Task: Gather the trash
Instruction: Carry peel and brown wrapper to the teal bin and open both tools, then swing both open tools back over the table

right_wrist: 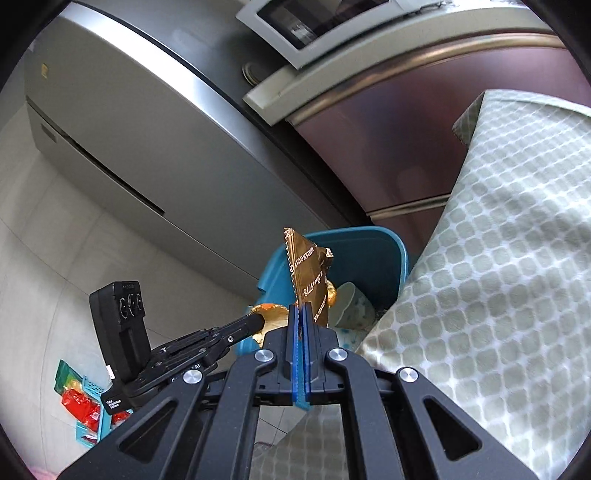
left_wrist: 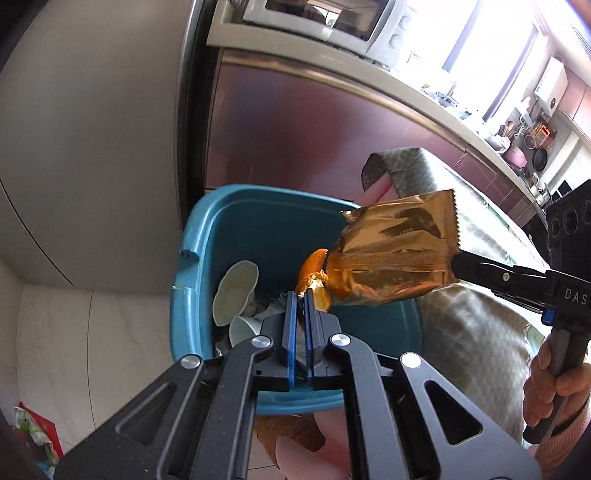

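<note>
left hand-held gripper [left_wrist: 303, 295] is closed tight on a piece of orange peel [left_wrist: 313, 275], pinched right at the blue pads and hanging over the open blue bin [left_wrist: 192, 258]. right hand-held gripper [right_wrist: 300, 310] comes in from the side, its jaws squeezed together on the edge of a gold wrapper [right_wrist: 308, 273], and that wrapper [left_wrist: 395, 254] floats above the bin's rim, its crumpled end just beside the peel. down inside the bin there's a pale cup [left_wrist: 236, 291] tipped on its side, another pale cup [left_wrist: 243, 328] below it, and some crumpled bits i can't make out. a surface covered in a green-and-white patterned cloth [right_wrist: 498, 240] stands right against the bin. behind it all, a grey fridge [right_wrist: 147, 129], a dark red cabinet [left_wrist: 295, 122], and a microwave [left_wrist: 332, 18] up on the counter. over on the floor by the wall, red packets [right_wrist: 81, 402] in a small teal crate.
</note>
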Available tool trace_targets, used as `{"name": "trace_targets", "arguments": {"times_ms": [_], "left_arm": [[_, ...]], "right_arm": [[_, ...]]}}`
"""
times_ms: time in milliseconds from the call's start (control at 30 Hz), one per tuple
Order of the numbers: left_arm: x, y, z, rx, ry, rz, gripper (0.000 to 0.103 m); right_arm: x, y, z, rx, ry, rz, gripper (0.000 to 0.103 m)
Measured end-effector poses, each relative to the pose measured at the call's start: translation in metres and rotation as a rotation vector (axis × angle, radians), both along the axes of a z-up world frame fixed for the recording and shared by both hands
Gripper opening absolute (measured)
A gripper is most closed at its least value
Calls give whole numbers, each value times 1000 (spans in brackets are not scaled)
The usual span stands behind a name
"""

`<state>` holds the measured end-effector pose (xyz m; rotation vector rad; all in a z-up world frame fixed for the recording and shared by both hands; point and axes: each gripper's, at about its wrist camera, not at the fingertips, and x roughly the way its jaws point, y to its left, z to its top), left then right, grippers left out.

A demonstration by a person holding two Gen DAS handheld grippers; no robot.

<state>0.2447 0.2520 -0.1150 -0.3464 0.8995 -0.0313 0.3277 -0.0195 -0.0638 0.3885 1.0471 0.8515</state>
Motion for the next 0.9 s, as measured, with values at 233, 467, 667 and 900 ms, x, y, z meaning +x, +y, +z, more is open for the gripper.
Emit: {"name": "trace_targets", "arguments": {"times_ms": [233, 467, 667, 900], "left_arm": [[22, -8, -35, -42, 79, -22, 13], [16, -15, -34, -44, 46, -35, 15], [-2, -36, -6, -12, -41, -88, 21], [-19, -84, 37, 22, -163, -210, 28]], "right_arm": [[4, 8, -8, -41, 2, -16, 15], [2, -13, -7, -20, 2, -26, 21], [-11, -45, 6, 21, -25, -35, 26], [-40, -104, 31, 43, -103, -104, 30]]}}
